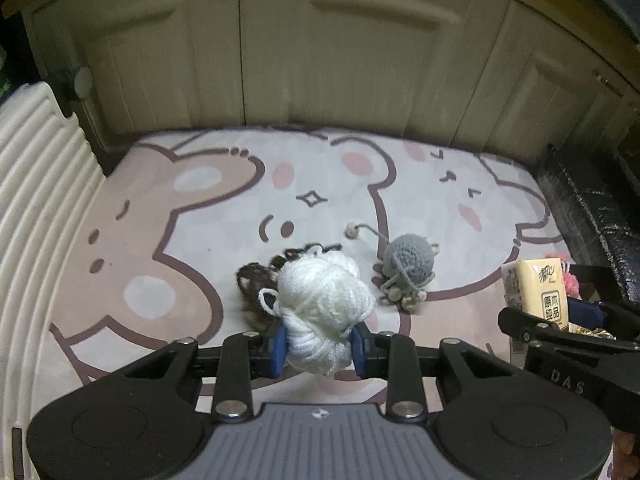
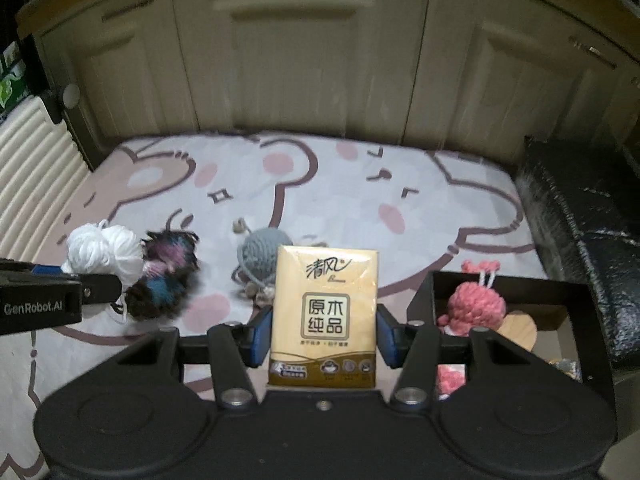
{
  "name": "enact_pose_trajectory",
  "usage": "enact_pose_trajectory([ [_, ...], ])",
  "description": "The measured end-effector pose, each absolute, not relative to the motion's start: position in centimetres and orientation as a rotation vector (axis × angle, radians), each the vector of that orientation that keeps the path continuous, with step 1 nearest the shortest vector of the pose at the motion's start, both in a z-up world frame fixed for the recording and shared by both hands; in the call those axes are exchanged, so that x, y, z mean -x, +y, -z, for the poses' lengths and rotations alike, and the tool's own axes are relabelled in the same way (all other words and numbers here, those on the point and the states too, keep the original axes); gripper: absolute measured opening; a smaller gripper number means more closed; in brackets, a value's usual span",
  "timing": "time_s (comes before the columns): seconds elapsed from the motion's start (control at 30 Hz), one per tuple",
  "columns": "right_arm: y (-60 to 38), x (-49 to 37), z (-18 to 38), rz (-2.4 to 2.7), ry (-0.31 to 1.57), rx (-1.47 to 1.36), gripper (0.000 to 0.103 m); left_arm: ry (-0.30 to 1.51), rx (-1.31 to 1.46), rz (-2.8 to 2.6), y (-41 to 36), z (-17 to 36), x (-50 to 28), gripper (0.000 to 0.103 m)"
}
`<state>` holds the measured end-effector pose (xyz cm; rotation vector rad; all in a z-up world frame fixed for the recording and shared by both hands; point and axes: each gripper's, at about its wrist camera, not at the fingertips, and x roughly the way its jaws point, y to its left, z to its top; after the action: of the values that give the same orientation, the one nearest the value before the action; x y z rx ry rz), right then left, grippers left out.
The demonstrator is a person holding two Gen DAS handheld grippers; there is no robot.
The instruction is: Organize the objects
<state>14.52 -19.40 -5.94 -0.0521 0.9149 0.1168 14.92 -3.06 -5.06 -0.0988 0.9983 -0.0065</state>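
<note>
My left gripper (image 1: pixel 319 346) is shut on a white yarn ball (image 1: pixel 324 300), held above the cartoon-bear mat (image 1: pixel 140 216). A dark multicolour yarn skein (image 1: pixel 256 276) lies on the mat just behind it, and a grey crocheted toy (image 1: pixel 408 260) with bead-tipped strings sits to the right. My right gripper (image 2: pixel 324 334) is shut on a yellow tissue pack (image 2: pixel 325 316), upright between the blue pads. In the right wrist view the white yarn ball (image 2: pixel 100 254), the dark skein (image 2: pixel 166 276) and the grey toy (image 2: pixel 258 254) show beyond the pack.
A black box (image 2: pixel 568 320) at the right holds a pink yarn ball (image 2: pixel 476 306) and a wooden disc (image 2: pixel 520 330). Cream cabinet doors (image 2: pixel 304 60) close the back. A ribbed white panel (image 1: pixel 36 184) stands at the left, a black foil-wrapped block (image 2: pixel 580 216) at the right.
</note>
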Motion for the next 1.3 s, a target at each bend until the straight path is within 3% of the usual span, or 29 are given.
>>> enact_pose_trajectory([
  [0.67,-20.5,-11.6,0.4,-0.068,0.74,0.008,0.053,0.813,0.053,-0.026,-3.2,0.1,-11.6,0.033],
  [1.3,-25.5,-10.5,-0.1,0.021,0.712,-0.033,0.053,0.769,0.019,0.103,-8.8,-0.6,-11.3,0.033],
])
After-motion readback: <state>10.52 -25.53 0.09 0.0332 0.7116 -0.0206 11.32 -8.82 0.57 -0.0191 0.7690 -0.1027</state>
